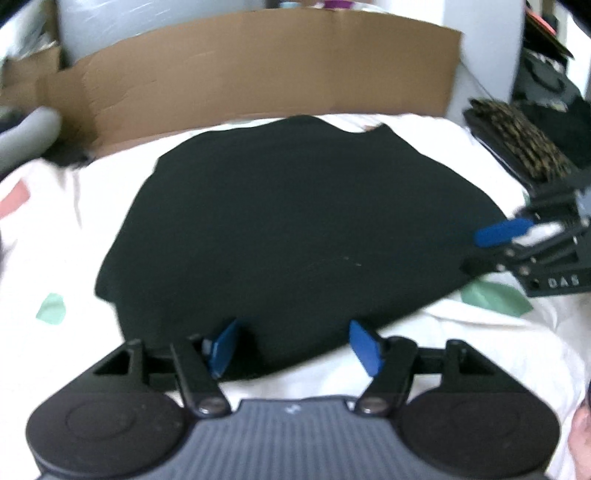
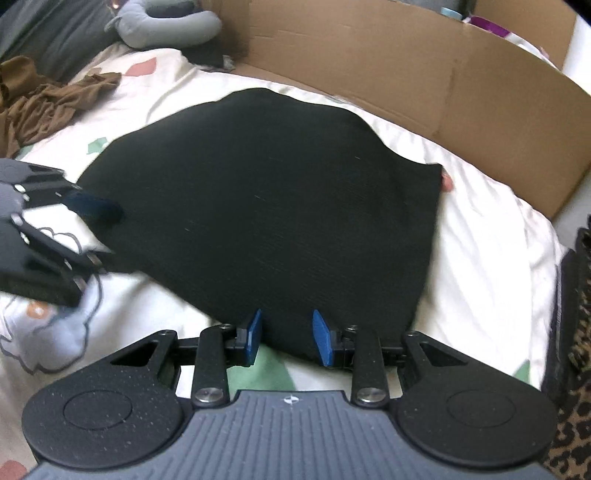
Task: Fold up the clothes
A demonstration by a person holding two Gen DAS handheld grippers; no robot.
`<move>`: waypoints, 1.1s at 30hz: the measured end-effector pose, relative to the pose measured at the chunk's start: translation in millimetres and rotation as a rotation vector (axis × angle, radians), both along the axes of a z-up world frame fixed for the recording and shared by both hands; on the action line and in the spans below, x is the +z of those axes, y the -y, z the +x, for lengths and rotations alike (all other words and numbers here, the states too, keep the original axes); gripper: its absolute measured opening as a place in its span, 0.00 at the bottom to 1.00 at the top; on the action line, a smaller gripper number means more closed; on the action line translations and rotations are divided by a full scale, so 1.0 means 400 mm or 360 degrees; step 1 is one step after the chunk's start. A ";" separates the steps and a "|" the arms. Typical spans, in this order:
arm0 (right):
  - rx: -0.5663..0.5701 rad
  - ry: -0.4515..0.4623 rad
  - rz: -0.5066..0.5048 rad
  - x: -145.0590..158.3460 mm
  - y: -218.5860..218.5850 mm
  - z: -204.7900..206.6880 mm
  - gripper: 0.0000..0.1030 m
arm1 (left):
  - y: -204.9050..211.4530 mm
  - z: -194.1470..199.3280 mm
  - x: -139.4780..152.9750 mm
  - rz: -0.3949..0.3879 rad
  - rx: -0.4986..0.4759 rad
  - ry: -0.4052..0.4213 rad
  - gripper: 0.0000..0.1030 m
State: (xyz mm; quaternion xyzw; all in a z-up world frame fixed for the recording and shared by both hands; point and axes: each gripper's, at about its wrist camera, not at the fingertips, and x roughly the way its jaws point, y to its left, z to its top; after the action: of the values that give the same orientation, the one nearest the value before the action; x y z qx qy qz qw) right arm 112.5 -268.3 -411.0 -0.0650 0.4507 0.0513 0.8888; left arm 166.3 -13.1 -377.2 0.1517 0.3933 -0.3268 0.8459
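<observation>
A black garment (image 1: pixel 295 221) lies spread flat on the white patterned bedsheet (image 1: pixel 55 229). My left gripper (image 1: pixel 293 345) is open at the garment's near edge, its blue pads (image 1: pixel 221 349) wide apart with the hem between them, untouched. It shows in the right wrist view as the left gripper (image 2: pixel 94 232) at the cloth's left edge. My right gripper (image 2: pixel 288 338) is open with a narrower gap, and the black garment (image 2: pixel 266 206) has its near hem lying between the pads. The right gripper (image 1: pixel 487 251) also shows in the left wrist view at the cloth's right edge.
A brown cardboard wall (image 1: pixel 258 74) stands behind the bed. A crumpled brown garment (image 2: pixel 44 103) and a grey neck pillow (image 2: pixel 166 26) lie at the far left. A stack of leopard-print and dark clothes (image 2: pixel 576 295) sits at the right edge.
</observation>
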 end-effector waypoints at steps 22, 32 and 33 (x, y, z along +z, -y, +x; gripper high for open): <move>-0.0516 -0.0209 0.0602 0.036 0.187 -0.022 0.36 | -0.213 0.094 0.025 -0.0414 0.0623 -0.0422 0.53; -0.0927 -0.0255 0.1124 -0.062 0.245 -0.044 0.55 | -0.266 0.132 -0.031 -0.0726 0.0835 -0.0818 0.53; -0.0974 -0.0248 0.1191 -0.075 0.254 -0.049 0.55 | -0.276 0.132 -0.034 -0.0759 0.0852 -0.0848 0.53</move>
State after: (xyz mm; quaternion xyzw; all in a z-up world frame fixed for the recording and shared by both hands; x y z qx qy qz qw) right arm 93.0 -369.7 -441.0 0.3984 0.4649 -0.0490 0.7891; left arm 219.3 97.4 -390.9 -0.2443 0.5366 -0.2057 0.7811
